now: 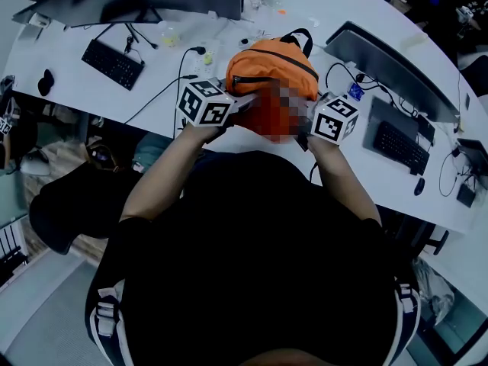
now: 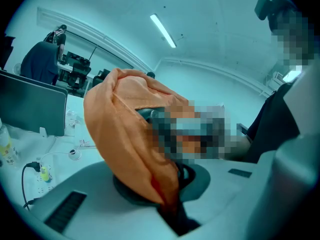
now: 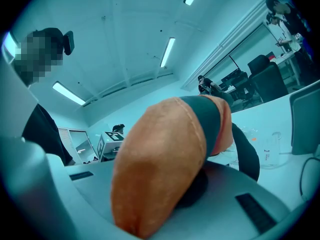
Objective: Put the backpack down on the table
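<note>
Left gripper (image 2: 169,207) pinched shut on backpack (image 1: 268,69) fabric | right gripper (image 3: 146,223) likewise | backpack held at table (image 1: 70,90) near edge

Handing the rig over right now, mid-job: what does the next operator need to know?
Grippers: the left gripper and the right gripper are each shut on one side of the orange fabric backpack.
Things: the backpack hangs between them over the near edge of the white table; I cannot tell whether its base touches.
Done: backpack is over the table.
Left: lower it fully, open both grippers, withdraw.
</note>
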`<state>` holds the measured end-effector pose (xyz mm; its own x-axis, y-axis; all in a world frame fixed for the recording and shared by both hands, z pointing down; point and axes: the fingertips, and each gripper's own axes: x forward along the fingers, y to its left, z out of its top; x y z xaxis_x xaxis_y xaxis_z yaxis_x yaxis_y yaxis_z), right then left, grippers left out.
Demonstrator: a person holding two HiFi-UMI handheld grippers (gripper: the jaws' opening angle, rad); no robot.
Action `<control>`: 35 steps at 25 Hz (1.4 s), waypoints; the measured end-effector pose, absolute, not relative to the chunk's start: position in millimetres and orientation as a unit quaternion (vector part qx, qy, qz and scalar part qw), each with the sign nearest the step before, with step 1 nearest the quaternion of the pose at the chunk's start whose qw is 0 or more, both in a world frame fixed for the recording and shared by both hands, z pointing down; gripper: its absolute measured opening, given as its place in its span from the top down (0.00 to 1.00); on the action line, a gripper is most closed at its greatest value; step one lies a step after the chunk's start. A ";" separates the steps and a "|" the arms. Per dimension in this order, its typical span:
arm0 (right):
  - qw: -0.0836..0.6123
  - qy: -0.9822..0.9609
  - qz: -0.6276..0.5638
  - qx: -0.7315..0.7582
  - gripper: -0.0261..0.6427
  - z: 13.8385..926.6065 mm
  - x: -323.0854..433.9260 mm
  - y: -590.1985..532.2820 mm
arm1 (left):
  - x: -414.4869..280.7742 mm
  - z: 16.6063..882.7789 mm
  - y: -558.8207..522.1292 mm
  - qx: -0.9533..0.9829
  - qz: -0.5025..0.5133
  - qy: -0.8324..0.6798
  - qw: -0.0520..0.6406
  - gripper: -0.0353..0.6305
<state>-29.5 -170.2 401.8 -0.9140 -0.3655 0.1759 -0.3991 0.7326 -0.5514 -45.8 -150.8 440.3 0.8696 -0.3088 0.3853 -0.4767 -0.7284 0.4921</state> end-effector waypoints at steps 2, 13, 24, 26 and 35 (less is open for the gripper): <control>0.029 -0.929 0.305 0.208 0.90 405.7 -27.6 -172.8 | -44.1 444.1 -153.3 0.919 0.142 -0.209 0.304 0.87; 0.035 -0.916 0.329 0.229 0.90 431.9 -14.5 -183.6 | -30.4 469.9 -162.5 0.914 0.155 -0.181 0.327 0.87; 0.049 -0.903 0.355 0.237 0.90 461.4 3.3 -191.0 | -12.1 498.2 -168.7 0.905 0.169 -0.160 0.356 0.87; 0.053 -0.901 0.359 0.238 0.90 467.8 5.3 -191.5 | -9.8 504.4 -168.4 0.903 0.172 -0.157 0.362 0.88; 0.066 -0.891 0.380 0.237 0.90 495.2 6.9 -196.4 | -7.5 529.2 -171.5 0.892 0.187 -0.150 0.383 0.88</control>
<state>6.9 -196.4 495.2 -0.8788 -0.3730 0.2977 -0.4730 0.5980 -0.6471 -7.5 -171.5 529.2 0.8850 -0.1244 0.4487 -0.4112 -0.6608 0.6279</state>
